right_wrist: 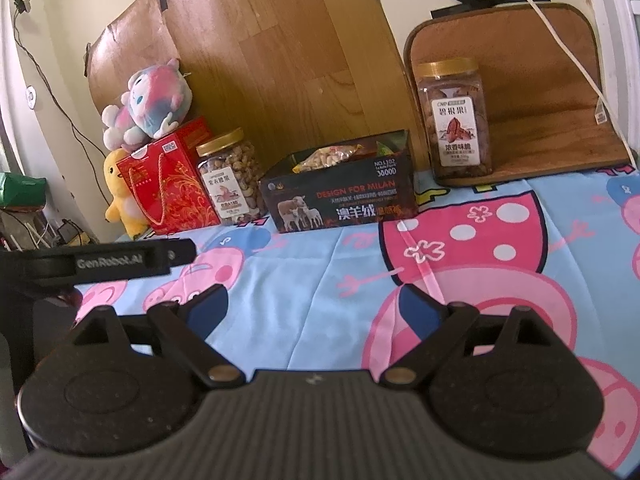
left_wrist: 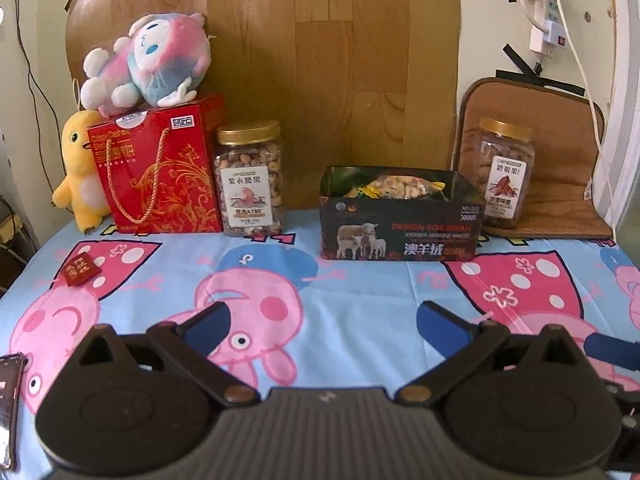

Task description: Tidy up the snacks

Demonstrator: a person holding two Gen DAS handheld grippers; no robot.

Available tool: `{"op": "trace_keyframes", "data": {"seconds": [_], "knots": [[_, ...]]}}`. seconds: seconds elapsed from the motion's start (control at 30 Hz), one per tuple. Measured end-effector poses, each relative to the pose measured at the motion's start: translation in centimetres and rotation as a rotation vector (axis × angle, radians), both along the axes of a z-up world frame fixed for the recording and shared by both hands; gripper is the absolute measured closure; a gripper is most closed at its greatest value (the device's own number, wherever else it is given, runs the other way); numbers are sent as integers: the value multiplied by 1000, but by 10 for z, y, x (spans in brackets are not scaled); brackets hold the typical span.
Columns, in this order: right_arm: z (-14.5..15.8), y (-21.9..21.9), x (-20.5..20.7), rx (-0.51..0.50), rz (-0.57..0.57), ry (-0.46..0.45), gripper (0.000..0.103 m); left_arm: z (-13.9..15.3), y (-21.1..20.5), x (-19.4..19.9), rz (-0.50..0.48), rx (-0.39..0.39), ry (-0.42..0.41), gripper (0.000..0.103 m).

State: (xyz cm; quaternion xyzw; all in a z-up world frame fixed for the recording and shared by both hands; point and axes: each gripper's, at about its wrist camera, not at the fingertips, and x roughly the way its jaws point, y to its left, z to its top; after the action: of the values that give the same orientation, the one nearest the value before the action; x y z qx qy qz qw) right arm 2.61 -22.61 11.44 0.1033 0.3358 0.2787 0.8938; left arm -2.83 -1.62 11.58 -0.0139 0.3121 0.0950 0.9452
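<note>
A dark open box (left_wrist: 400,232) (right_wrist: 344,200) with sheep printed on its front stands at the back of the table and holds several snack bags (left_wrist: 400,186) (right_wrist: 332,156). Left of it stands a gold-lidded jar of cashews (left_wrist: 250,178) (right_wrist: 232,178). A second gold-lidded jar of pecans (left_wrist: 502,172) (right_wrist: 454,116) stands to the right on a brown mat. My left gripper (left_wrist: 324,320) is open and empty, low over the cloth, well short of the box. My right gripper (right_wrist: 316,304) is open and empty too.
A red gift bag (left_wrist: 160,168) (right_wrist: 168,184) with a plush toy (left_wrist: 148,60) on top and a yellow plush duck (left_wrist: 80,168) stand at the back left. A small red packet (left_wrist: 82,270) lies on the cartoon tablecloth (left_wrist: 360,288). A phone (left_wrist: 10,400) lies at the left edge.
</note>
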Motion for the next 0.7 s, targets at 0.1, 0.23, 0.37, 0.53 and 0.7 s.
{"op": "trace_keyframes", "data": {"seconds": [0.1, 0.23, 0.37, 0.53, 0.7], "knots": [[0, 0, 0, -7, -1, -7, 9, -1, -1, -1, -9, -2, -1, 1], [-2, 0, 0, -8, 2, -6, 9, -2, -1, -1, -9, -8, 1, 0], [-6, 2, 1, -7, 7, 6, 9, -3, 0, 0, -10, -5, 4, 0], [-9, 4, 0, -13, 13, 13, 9, -5, 0, 1, -21, -8, 8, 1], [-9, 5, -1, -19, 17, 15, 9, -6, -5, 1, -58, -10, -3, 3]]}}
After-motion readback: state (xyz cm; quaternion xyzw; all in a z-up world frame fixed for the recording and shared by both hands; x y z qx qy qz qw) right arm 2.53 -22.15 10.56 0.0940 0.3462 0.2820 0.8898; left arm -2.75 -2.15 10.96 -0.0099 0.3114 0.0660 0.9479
